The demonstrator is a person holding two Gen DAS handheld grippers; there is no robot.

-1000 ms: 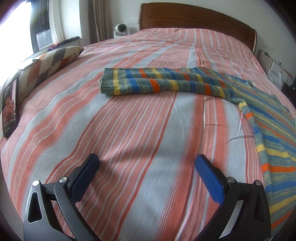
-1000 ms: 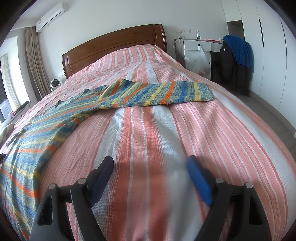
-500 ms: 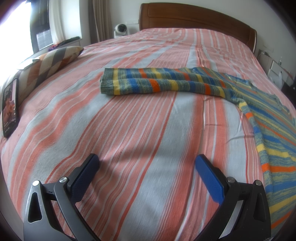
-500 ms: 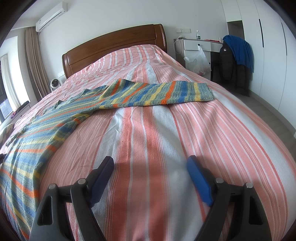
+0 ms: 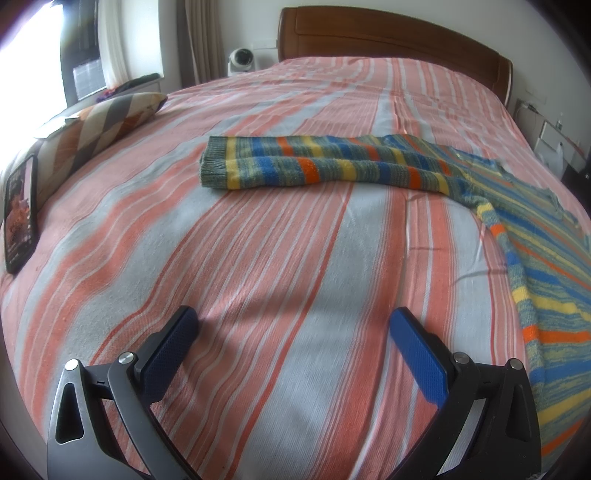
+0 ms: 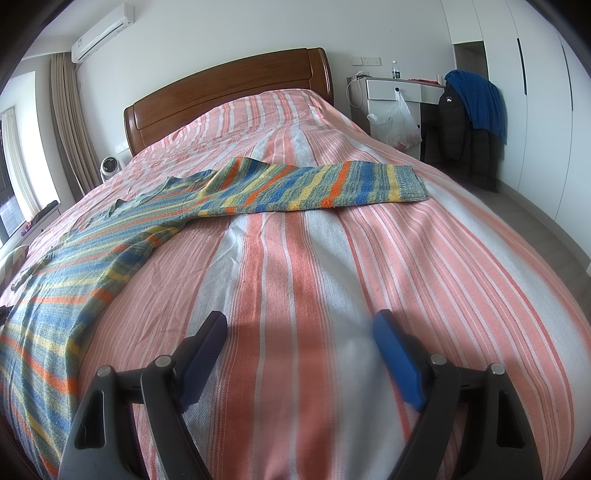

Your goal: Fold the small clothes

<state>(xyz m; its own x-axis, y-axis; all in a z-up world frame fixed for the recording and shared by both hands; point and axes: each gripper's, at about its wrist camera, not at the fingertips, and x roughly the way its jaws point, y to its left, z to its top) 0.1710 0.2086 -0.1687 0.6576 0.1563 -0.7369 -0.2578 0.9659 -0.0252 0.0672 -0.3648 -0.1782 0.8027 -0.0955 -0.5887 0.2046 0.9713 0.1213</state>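
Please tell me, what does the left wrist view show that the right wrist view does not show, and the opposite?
Only the left wrist view shows the left tool, open, the patterned pillow and a phone at the bed's edge. Only the right wrist view shows the right tool, open, the air conditioner, a white desk and dark jackets. Both show the striped sweater lying unfolded on the striped bedspread, the wooden headboard and a small white fan.

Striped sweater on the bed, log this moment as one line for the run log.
stage: pre-grasp | striped sweater: flat on bed, sleeves out, unfolded | left gripper: open, empty | right gripper: open, empty
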